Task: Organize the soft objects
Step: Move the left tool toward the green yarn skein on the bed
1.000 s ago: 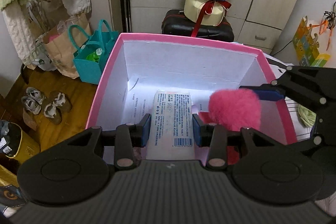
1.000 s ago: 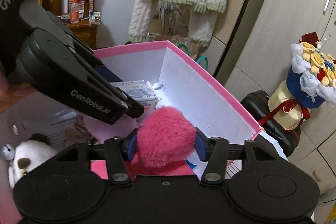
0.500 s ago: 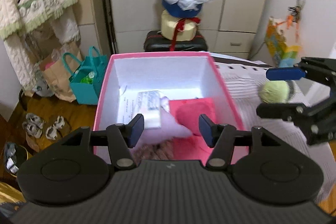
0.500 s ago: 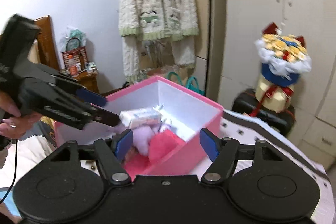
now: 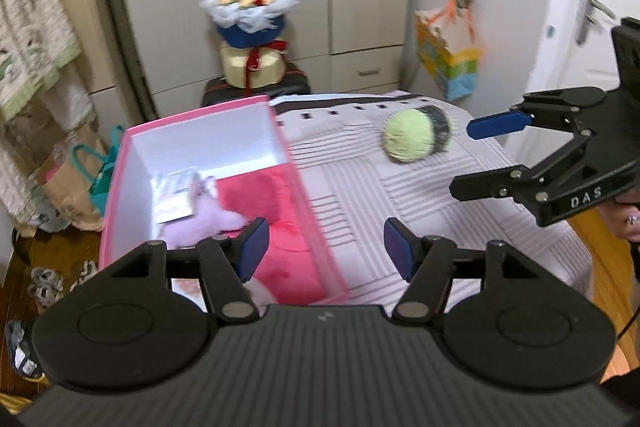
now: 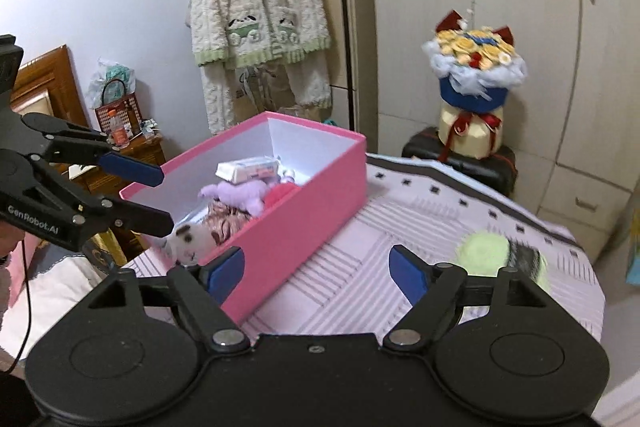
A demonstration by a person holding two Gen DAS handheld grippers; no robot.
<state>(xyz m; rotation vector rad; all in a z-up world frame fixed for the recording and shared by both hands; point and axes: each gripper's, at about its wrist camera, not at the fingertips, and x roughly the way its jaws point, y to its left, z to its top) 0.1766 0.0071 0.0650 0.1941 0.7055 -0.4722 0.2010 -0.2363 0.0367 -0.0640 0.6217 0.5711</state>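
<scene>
A pink box [image 5: 312,227] [image 6: 304,215] stands on the bed and holds a tissue pack [image 6: 246,169], a purple plush [image 6: 240,193], a pink fluffy heart [image 5: 272,195] and a white plush [image 6: 188,239]. A green and dark plush ball [image 5: 416,139] [image 6: 500,255] lies on the bed to the right of the box. My left gripper [image 5: 324,253] is open and empty above the box's near right corner. My right gripper [image 6: 316,267] is open and empty over the bed between box and ball; it also shows in the left wrist view [image 5: 480,155].
The striped bedspread [image 6: 420,219] covers the bed. A flower bouquet [image 6: 474,83] sits on a black suitcase [image 6: 496,167] by the cabinets. A fluffy cardigan [image 6: 256,11] hangs on the wall. Bags [image 5: 80,183] and shoes stand on the floor left of the box.
Both grippers let go of the tissue pack and the pink heart inside the box, opened, and pulled back up and to the right. The green ball has come into view.
</scene>
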